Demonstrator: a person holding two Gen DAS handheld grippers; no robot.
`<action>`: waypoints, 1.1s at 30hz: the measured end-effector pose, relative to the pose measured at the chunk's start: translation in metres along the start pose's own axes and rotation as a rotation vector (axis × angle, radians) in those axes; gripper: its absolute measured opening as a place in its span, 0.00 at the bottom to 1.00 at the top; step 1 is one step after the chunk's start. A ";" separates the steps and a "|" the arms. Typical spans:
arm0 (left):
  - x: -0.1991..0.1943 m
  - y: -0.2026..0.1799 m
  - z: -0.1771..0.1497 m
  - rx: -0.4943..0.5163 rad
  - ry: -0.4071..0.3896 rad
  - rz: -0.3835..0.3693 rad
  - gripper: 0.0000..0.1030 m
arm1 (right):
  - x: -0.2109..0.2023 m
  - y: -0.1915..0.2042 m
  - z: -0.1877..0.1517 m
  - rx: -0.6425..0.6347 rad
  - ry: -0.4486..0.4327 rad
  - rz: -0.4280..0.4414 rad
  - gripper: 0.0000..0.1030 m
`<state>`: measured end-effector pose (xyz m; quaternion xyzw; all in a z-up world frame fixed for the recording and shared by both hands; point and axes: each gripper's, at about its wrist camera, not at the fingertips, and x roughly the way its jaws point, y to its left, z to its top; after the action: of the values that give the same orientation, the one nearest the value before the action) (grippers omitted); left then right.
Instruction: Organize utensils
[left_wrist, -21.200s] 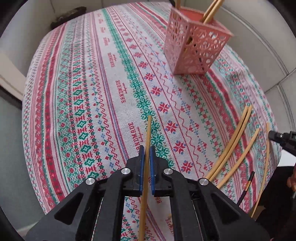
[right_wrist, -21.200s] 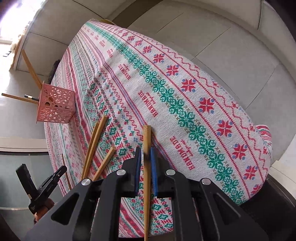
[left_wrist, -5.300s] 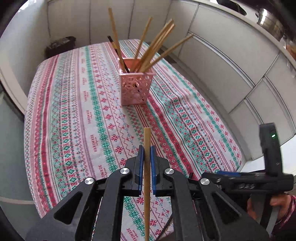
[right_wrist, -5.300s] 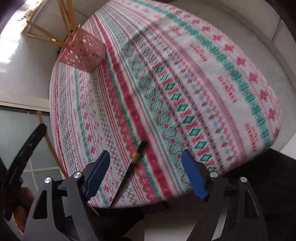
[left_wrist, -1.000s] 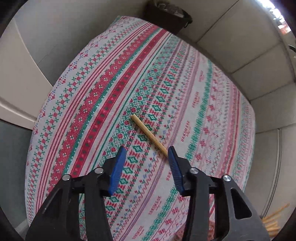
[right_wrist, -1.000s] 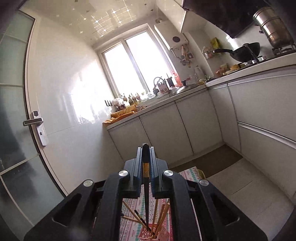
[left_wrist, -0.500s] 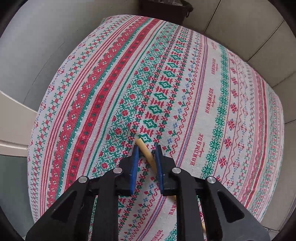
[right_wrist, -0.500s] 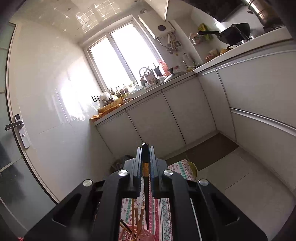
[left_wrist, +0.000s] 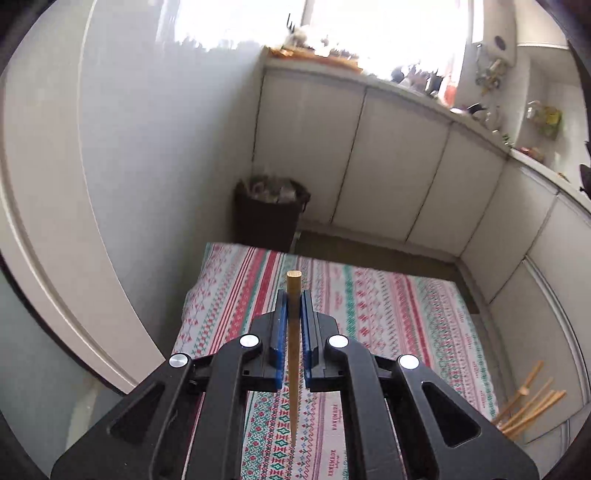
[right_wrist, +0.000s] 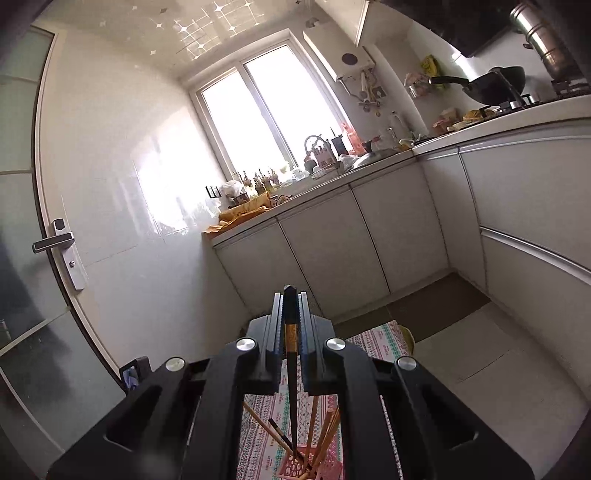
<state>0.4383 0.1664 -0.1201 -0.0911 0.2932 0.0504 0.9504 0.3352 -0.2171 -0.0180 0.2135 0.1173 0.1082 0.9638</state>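
Observation:
My left gripper (left_wrist: 293, 295) is shut on a wooden chopstick (left_wrist: 293, 354), held upright above the patterned tablecloth (left_wrist: 388, 314). Several wooden chopsticks (left_wrist: 532, 406) stick up at the right edge of that view. My right gripper (right_wrist: 291, 297) is shut on a black chopstick (right_wrist: 291, 387) with an orange band. It hangs point down above the pink basket (right_wrist: 325, 469), which holds several chopsticks (right_wrist: 328, 428).
White kitchen cabinets (left_wrist: 369, 155) run along the far and right side. A dark waste bin (left_wrist: 269, 210) stands beyond the table's far end. A door with a handle (right_wrist: 55, 243) is on the left. The counter (right_wrist: 480, 125) carries a pan and clutter.
My left gripper has closed on the wooden chopstick and lifted it off the cloth, tilting upward. My right gripper still holds the black chopstick over the basket.

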 end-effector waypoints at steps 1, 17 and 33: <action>-0.015 -0.005 0.005 0.005 -0.037 -0.027 0.06 | -0.001 0.005 0.000 -0.003 0.003 0.004 0.07; -0.136 -0.102 0.015 0.131 -0.240 -0.338 0.06 | 0.000 0.022 0.003 -0.021 0.045 -0.005 0.07; -0.100 -0.111 -0.057 0.055 -0.078 -0.413 0.39 | 0.030 0.024 -0.017 -0.025 0.096 -0.025 0.07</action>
<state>0.3417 0.0424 -0.0939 -0.1215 0.2324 -0.1499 0.9533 0.3550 -0.1816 -0.0282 0.1943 0.1648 0.1080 0.9609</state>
